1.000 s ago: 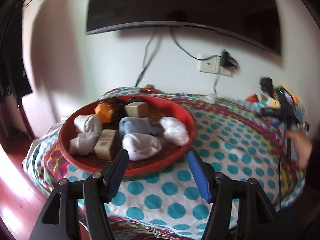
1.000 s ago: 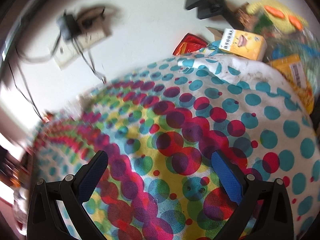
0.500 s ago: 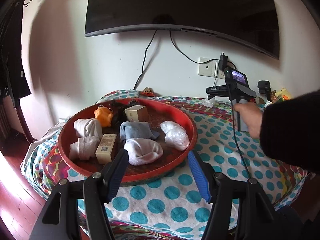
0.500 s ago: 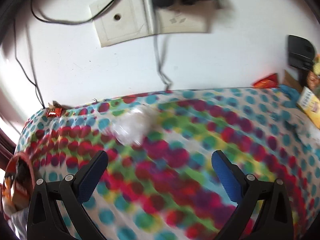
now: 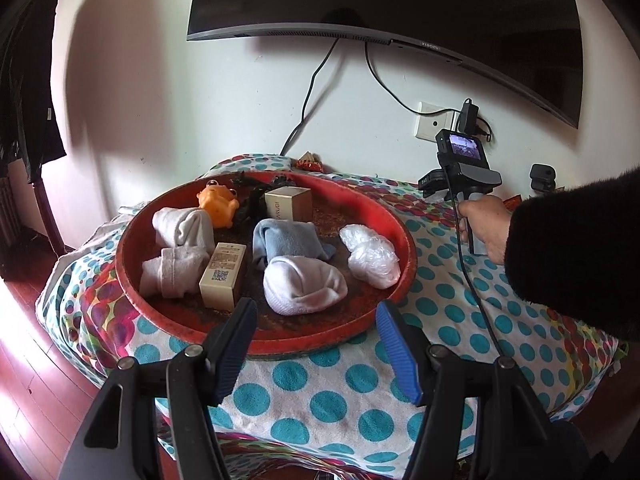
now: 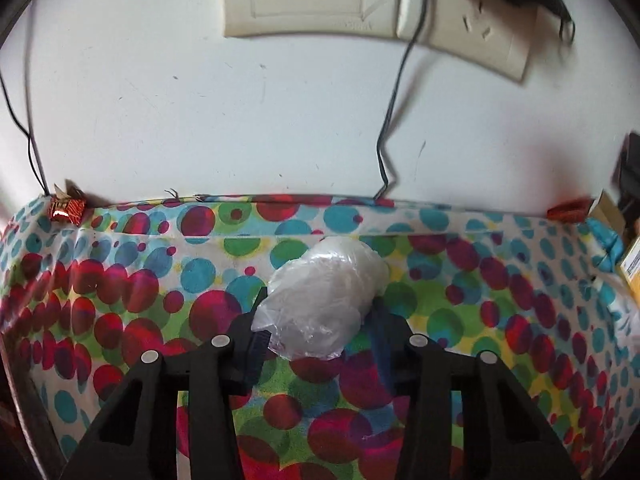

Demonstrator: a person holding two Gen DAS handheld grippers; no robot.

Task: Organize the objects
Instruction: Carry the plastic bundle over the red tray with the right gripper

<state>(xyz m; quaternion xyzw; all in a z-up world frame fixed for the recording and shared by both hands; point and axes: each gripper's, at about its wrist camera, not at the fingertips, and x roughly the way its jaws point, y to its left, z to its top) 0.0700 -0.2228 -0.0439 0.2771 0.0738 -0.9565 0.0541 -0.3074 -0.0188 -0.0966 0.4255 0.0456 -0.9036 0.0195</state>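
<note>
Right gripper closing on a crumpled plastic bag near the far wall; pads already pressing. Left gripper open, empty, near the red tray. Next, likely: lift and carry the bag to the tray.

The left gripper points forward and downward, its blue fingers parted wide with nothing between them. At three o'clock in its view, a dark-sleeved right hand grips the right gripper, whose fingers are closing.

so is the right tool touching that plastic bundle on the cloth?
Touching. The right wrist view shows the right tool closing, both fingers pressed into the sides of the plastic bundle lying on the dotted cloth.
</note>
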